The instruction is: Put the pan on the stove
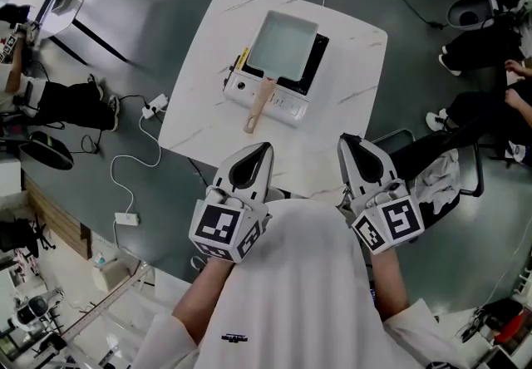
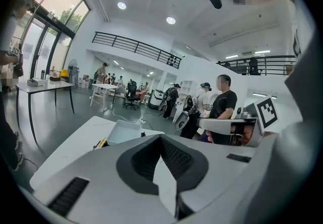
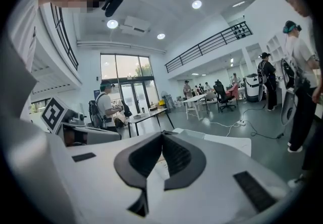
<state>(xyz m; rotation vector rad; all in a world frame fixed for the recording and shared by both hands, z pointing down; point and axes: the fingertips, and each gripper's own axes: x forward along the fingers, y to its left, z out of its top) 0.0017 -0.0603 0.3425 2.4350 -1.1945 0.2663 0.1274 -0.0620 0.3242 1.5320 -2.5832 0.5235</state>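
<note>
Left gripper [image 1: 263,148] and right gripper [image 1: 347,143] closed, empty | we see pan [image 1: 283,45] on stove [image 1: 288,107] | handle [image 1: 259,103] points to bench [image 1: 195,122] near edge, nearer the left.

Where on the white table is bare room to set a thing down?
The table is bare left of the stove, right of it up to the table's edge, and in the near strip before it. The middle is crowded: the pan sits on the stove and its wooden handle sticks out toward the near strip.
</note>
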